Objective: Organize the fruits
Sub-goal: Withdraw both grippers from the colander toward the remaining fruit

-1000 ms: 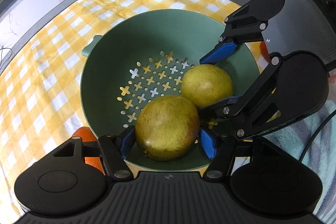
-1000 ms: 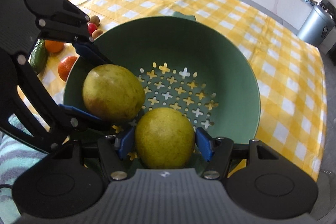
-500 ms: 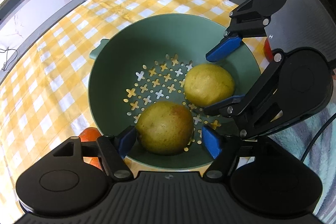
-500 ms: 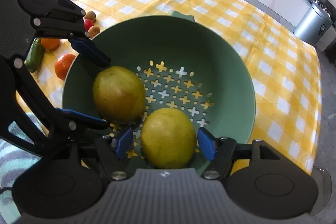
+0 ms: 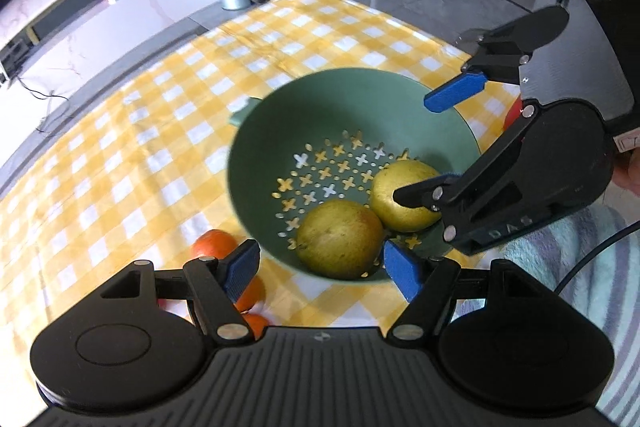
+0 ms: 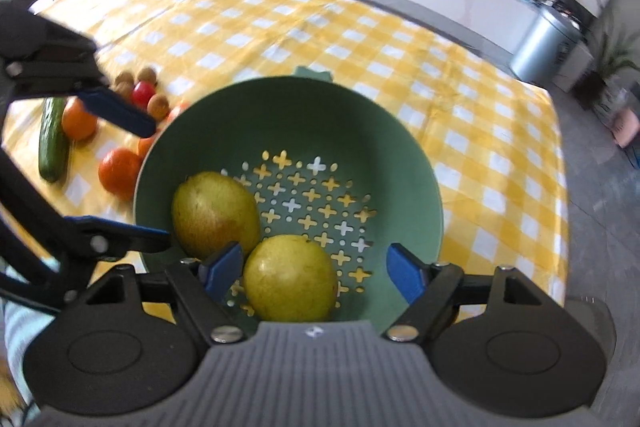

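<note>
From the left wrist view, the left gripper [image 5: 322,269] stands wide and holds nothing; the green colander [image 5: 256,163] lies straight ahead of it, with the blushed pear [image 5: 340,233] resting on the pierced floor just beyond and slightly right of the gap between its fingers, touching or nearly touching the yellower pear [image 5: 404,197] farther ahead and right. An orange [image 5: 212,243] sits on the yellow checked cloth [image 5: 120,147] just outside the colander wall, close beside the left fingertip [image 5: 242,267], so the loose fruit lies to this tool's left. From the right wrist view, the right gripper [image 6: 314,273] is likewise wide and empty, the yellower pear [image 6: 290,277] directly ahead between its fingers. The remaining pile, oranges [image 6: 120,175], a cucumber [image 6: 52,139] lying lengthwise away from the tool, small brown fruits [image 6: 158,107] and a red one [image 6: 143,93], lies far left of this tool, beyond the colander. The left gripper looks nearer it, so the next pick likely falls to that side.
</note>
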A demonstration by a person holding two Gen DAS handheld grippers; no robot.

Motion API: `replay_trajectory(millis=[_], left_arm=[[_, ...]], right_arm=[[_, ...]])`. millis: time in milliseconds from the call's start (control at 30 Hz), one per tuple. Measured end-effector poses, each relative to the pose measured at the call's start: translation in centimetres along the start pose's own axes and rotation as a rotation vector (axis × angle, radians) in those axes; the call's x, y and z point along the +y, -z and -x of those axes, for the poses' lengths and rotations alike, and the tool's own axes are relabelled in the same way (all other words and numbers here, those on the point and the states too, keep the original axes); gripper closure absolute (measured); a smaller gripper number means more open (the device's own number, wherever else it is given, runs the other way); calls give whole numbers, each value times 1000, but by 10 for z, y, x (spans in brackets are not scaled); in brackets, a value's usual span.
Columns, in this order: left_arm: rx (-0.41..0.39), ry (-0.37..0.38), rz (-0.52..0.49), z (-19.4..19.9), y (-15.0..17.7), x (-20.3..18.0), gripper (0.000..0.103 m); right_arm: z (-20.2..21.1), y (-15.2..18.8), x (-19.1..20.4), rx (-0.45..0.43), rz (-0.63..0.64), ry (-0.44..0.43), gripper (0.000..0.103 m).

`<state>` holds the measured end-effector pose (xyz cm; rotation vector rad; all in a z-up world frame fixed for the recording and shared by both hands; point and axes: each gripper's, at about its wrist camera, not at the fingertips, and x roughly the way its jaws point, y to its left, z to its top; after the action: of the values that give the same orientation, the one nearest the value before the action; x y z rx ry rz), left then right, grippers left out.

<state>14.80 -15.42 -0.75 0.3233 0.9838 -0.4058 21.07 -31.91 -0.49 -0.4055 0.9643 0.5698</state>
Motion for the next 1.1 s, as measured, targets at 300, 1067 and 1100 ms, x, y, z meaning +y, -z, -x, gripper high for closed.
replay_trajectory(millis=[300,1067,1100], left_arm=[[-65,-28,81,39,26,15,19],[-70,-157,599,84,133,117,20],[-73,-161,621,84,138,121,20]], right_arm=[[24,-1,23,-91,-135,24,17],[18,8,157,-332,-340,24,8],[19,9,161,-350,-343,29,8]])
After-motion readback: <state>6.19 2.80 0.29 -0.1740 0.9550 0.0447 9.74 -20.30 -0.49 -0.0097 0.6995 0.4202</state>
